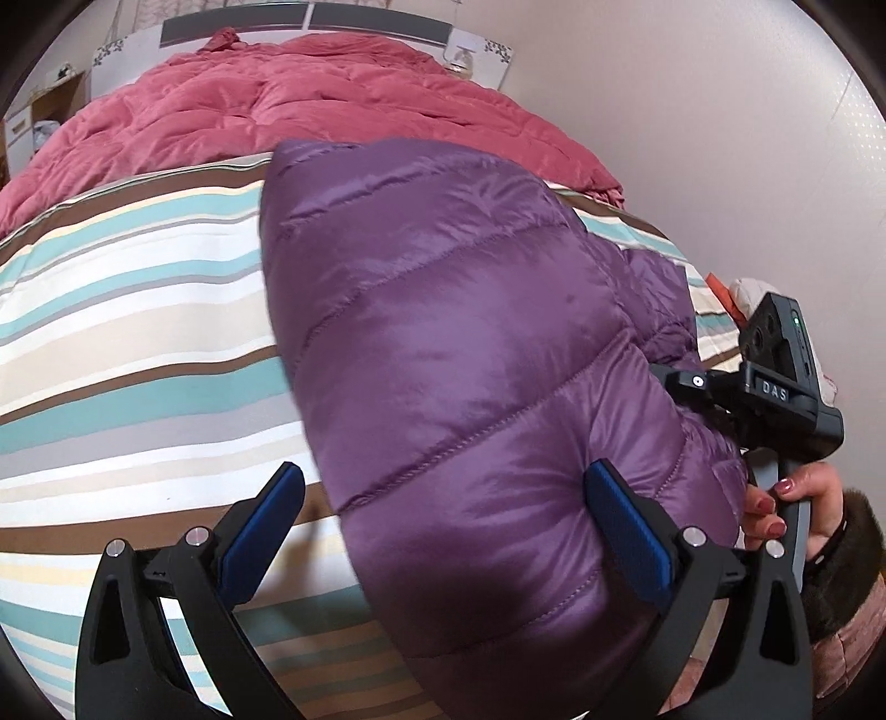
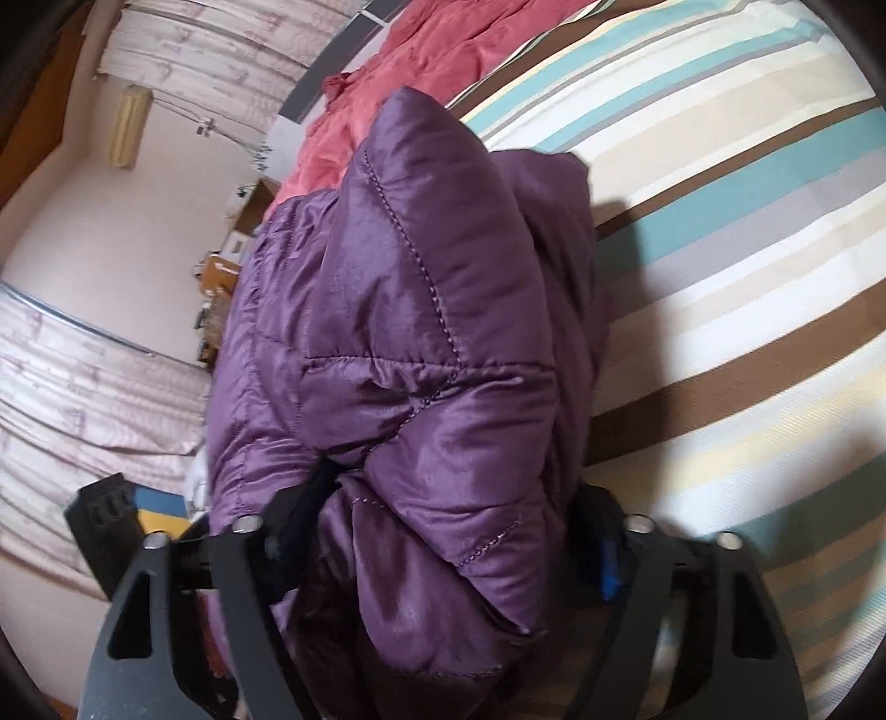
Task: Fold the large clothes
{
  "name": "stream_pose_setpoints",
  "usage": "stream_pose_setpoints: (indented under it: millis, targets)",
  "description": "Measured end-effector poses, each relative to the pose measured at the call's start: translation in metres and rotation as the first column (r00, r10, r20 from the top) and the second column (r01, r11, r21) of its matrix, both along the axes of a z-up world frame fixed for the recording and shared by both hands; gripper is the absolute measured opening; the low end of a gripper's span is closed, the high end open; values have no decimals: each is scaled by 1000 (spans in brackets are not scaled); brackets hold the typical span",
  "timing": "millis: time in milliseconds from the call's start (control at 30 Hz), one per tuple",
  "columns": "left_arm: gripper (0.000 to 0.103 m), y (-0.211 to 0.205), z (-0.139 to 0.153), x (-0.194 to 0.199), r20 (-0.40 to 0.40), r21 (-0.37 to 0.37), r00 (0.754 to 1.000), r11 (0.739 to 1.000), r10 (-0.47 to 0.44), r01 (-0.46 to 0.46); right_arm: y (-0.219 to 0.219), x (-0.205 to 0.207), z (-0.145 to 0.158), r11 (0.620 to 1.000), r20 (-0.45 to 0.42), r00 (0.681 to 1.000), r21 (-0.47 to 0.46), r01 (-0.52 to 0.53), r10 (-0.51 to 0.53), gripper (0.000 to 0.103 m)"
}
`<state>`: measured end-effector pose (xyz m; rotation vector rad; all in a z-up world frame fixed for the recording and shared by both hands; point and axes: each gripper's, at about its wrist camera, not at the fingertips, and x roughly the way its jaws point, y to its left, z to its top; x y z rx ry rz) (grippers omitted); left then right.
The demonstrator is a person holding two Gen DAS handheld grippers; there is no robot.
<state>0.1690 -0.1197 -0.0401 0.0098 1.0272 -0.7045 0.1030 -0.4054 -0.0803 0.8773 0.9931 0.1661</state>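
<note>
A folded purple quilted puffer jacket lies on the striped bed cover, its bulk running away from me. My left gripper is open wide over its near end. The left blue pad stands clear above the cover, and the right pad rests against the jacket's side. In the right wrist view the thick bundle of the jacket fills the gap of my right gripper. Both fingers sink into the fabric, so it is shut on the jacket. A hand holds that gripper's handle.
A crumpled pink quilt covers the far half of the bed below the headboard. A pale wall runs close along the bed's right side. Curtains and a cluttered wooden shelf lie beyond the bed's edge.
</note>
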Motion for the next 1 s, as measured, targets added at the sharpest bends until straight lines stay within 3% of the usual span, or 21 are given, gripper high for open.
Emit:
stream_pose_setpoints:
  millis: [33, 233, 533, 733, 1000]
  targets:
    - [93, -3, 0, -1, 0, -4, 1000, 1000, -15, 15, 1, 0, -3, 1000, 8, 1000, 19, 1, -1, 64]
    - [74, -13, 7, -9, 47, 26, 997, 998, -57, 56, 2, -7, -4, 998, 73, 997, 68, 8, -13, 46]
    - [49, -14, 28, -26, 177, 60, 981, 996, -79, 69, 14, -12, 21, 999, 209, 977, 27, -40, 33, 40]
    - [46, -1, 49, -28, 281, 54, 958, 998, -56, 42, 27, -9, 40, 997, 298, 952, -12, -74, 75, 40]
    - [45, 39, 64, -6, 353, 40, 935, 999, 21, -37, 53, 27, 54, 992, 385, 914, -31, -123, 126, 40]
